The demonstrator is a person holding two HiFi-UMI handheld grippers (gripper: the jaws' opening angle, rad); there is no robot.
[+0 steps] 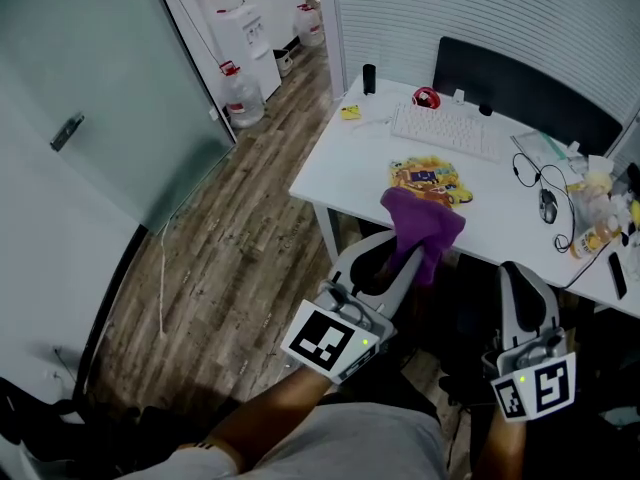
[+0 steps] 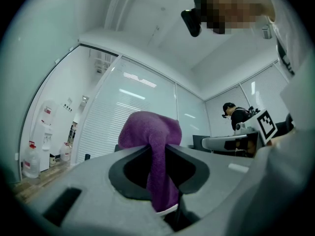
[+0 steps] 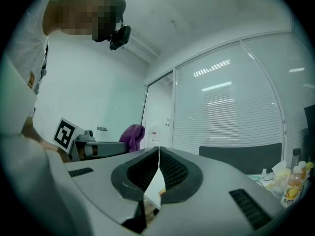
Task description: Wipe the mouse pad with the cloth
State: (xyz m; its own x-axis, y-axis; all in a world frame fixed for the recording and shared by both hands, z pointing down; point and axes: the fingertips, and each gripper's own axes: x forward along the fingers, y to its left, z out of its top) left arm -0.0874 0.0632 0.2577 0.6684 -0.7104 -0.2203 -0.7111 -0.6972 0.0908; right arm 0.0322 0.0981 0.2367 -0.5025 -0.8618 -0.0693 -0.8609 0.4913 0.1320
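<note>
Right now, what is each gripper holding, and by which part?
The left gripper holds the cloth: a bunched strip is pinched between its jaws, the bulk past the tips. The right gripper is shut, empty.

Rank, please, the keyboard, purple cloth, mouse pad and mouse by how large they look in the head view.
1. keyboard and purple cloth: about alike; the cloth is nearer the camera.
2. mouse pad, partly behind the cloth.
3. mouse.

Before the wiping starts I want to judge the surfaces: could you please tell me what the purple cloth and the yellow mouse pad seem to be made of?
Purple cloth: matte, fuzzy nap and limp folds, probably microfibre or terry. Mouse pad: thin, flat, with a colourful printed top; likely fabric over rubber, but too small here to be sure.
</note>
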